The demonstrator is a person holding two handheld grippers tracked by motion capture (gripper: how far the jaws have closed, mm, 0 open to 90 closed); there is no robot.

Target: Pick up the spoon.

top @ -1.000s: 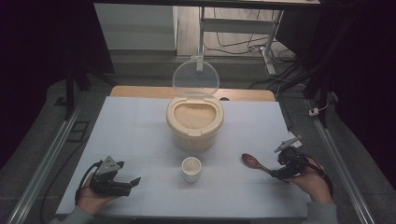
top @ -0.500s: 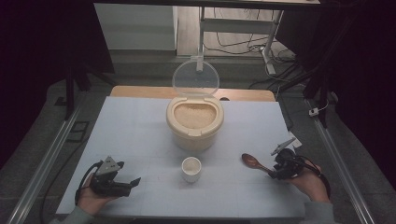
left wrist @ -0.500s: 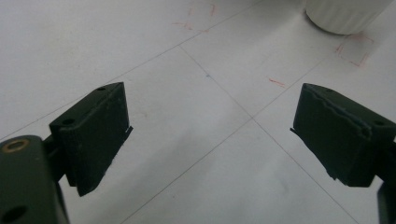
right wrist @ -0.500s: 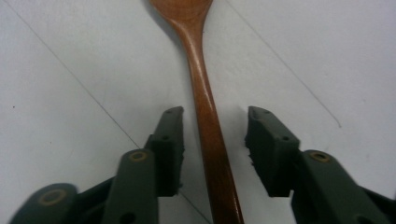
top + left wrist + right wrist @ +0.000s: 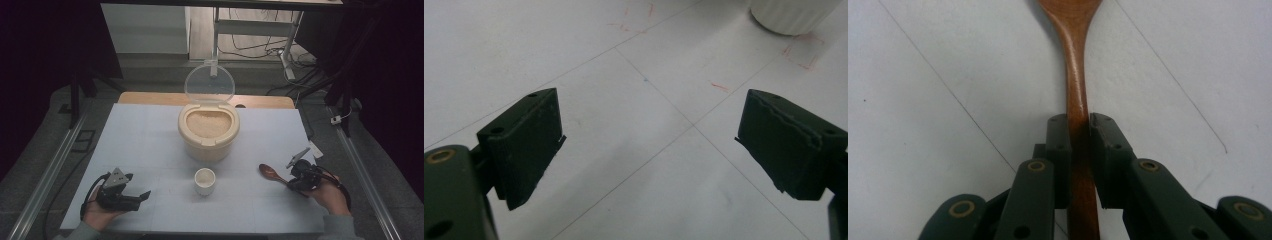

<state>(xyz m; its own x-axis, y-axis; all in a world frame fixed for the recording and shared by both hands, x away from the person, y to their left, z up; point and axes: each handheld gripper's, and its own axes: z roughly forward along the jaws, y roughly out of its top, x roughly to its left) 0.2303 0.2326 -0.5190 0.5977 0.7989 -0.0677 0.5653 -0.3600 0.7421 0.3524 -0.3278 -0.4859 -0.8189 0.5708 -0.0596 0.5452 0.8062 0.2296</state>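
A brown wooden spoon (image 5: 270, 173) lies on the white table (image 5: 150, 140), right of a small white cup (image 5: 205, 180). My right gripper (image 5: 291, 181) has just been closing and is now shut on the spoon's handle (image 5: 1079, 130), with both pads pressing on it. A beige rice container (image 5: 208, 131) holding rice stands behind the cup, its clear lid (image 5: 209, 84) raised. Near the front left my left gripper (image 5: 142, 197) rests open on the table with nothing between its fingers (image 5: 524, 145). The cup's base (image 5: 791, 15) sits ahead of it at the upper right.
Metal rails run along both sides of the table (image 5: 45, 175). A wooden strip (image 5: 150, 98) borders the far edge. Cables and a metal stand's legs (image 5: 280, 45) lie on the floor beyond. Faint red marks (image 5: 719, 86) dot the table surface.
My right gripper's jaws have closed onto the spoon's handle. The right hand shifted only slightly. The left gripper has stayed where it was.
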